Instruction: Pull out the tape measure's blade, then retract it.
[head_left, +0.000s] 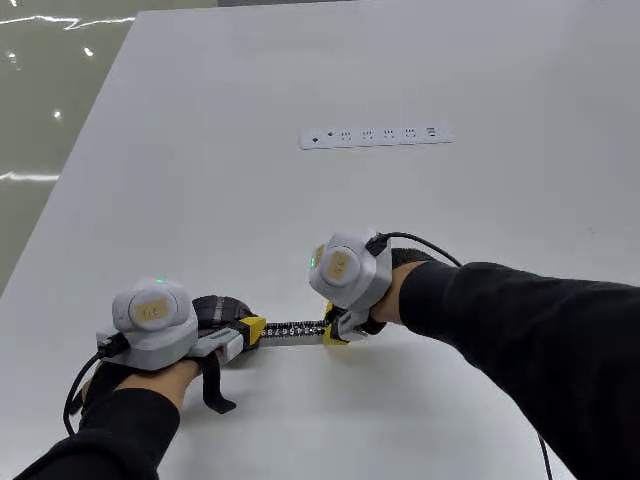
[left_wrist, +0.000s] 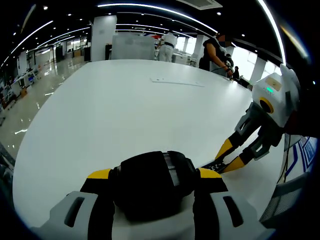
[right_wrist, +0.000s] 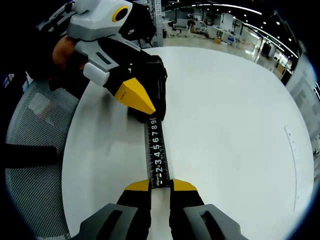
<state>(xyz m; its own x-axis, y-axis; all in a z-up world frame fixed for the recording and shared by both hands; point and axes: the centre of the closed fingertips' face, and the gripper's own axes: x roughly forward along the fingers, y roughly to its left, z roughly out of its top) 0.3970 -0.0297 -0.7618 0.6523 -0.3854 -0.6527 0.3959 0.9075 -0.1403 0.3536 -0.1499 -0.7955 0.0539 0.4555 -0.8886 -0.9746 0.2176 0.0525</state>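
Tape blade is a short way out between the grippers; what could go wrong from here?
The right gripper pinches only the end of the blade; a slip would let it snap back toward the case. The left gripper clamps the rounded case, so a harder pull might twist it loose.

The table (head_left: 300, 80) looks smooth and matt white, the floor (head_left: 40, 90) beside it is glossy, the case of the tape measure (left_wrist: 150, 185) seems black matt plastic, and the blade (right_wrist: 156, 150) looks like thin dark metal.
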